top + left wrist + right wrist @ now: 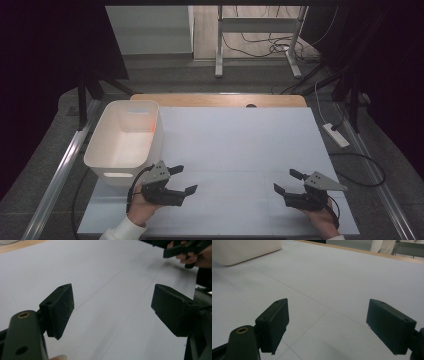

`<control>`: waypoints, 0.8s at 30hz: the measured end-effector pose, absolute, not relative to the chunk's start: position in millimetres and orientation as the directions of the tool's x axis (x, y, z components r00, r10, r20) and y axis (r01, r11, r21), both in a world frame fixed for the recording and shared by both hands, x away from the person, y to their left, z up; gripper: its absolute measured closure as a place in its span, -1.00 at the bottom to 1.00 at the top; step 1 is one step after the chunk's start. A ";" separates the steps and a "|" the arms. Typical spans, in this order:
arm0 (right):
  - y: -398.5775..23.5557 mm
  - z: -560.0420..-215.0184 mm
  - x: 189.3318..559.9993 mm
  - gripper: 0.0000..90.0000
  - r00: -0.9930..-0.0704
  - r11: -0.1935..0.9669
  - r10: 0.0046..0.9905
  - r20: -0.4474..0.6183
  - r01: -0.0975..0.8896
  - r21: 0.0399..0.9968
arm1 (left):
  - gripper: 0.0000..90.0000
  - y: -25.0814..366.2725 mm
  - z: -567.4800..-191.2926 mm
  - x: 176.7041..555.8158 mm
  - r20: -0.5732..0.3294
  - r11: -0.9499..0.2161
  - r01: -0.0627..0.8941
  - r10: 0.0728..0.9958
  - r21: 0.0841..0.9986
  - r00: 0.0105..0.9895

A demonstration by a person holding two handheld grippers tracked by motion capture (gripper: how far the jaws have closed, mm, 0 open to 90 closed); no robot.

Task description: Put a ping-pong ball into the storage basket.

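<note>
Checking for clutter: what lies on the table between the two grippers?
Nothing: in the high view, only bare white table surface lies between the left gripper and the right gripper. The white bin stands off to the left gripper's side.

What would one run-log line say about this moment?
left tool: open, empty, beside white bin | right tool: open, empty | both low over white table sheet | nothing held

We see the bin [125, 142] on the table [240, 150] at far left; left gripper [184, 179] just before it, right gripper [289, 180] well apart, near right.
</note>
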State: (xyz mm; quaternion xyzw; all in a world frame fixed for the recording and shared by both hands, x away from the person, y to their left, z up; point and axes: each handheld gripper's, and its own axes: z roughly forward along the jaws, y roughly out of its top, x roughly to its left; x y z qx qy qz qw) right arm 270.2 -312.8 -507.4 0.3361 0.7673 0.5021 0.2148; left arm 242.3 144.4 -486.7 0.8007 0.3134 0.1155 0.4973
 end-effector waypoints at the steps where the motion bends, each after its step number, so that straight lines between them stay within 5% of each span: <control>1: -312.6 -507.7 270.3 -0.59 -0.683 0.272 0.730 0.008 0.301 0.914 | -0.57 145.5 -489.0 241.7 -0.129 -0.309 0.390 0.618 0.868 0.776; 24: -305.7 -513.5 270.9 -0.59 -0.715 0.328 0.699 0.002 0.323 0.888 | -0.57 181.6 -512.5 230.3 -0.134 -0.278 0.404 0.657 0.872 0.742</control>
